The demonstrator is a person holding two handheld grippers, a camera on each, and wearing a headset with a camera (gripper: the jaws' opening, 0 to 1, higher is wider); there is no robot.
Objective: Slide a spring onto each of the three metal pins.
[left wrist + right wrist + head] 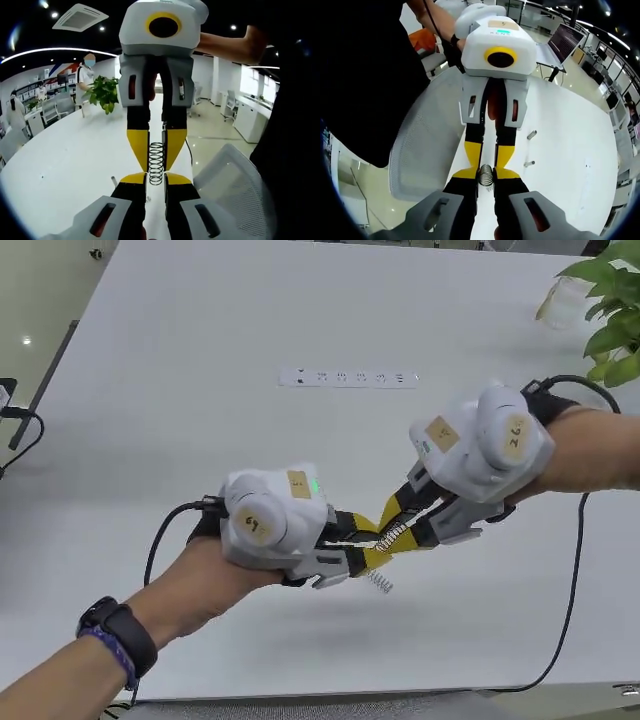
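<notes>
Your two claws meet tip to tip just above the table (300,320). Your right claw (486,176) is pinched nearly closed around a spring (156,162). Your left claw (155,179) is clamped on a thin pin (164,132) that runs through that spring. A second spring (378,580) lies on the table beneath them.

Silver coil spring (394,533) — aloft, slanted, coils open.
</notes>
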